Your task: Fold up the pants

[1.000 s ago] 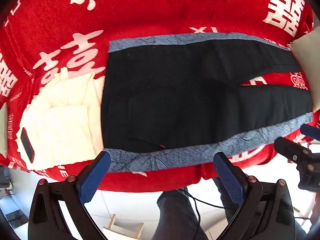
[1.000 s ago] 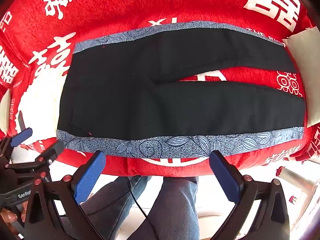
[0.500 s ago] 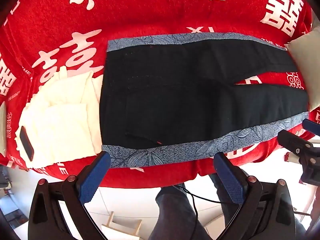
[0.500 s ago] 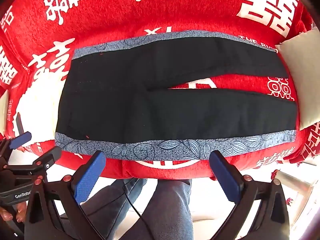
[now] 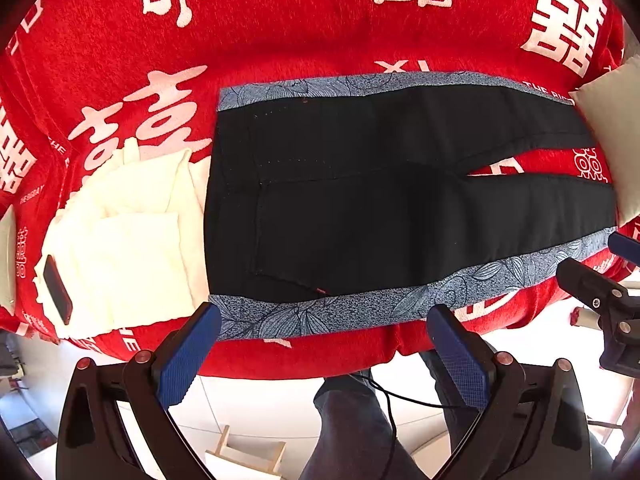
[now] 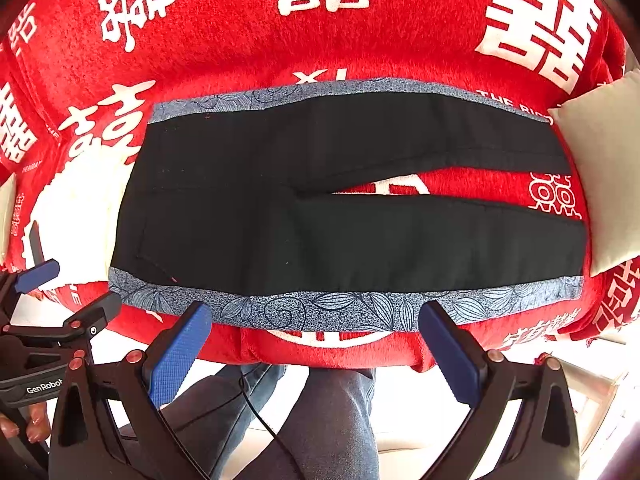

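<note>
Both tools are spread wide and holding nothing: left tool [image 5: 322, 346] and right tool [image 6: 316, 344] hover just off the near edge of the red blanket [image 6: 240, 40]. Right past their tips lie the black pants [image 6: 320, 208], flat with a blue patterned side stripe [image 6: 340, 306] nearest, waist left, legs right. Folded cream cloth [image 5: 132, 248] sits beside the waistband.
</note>
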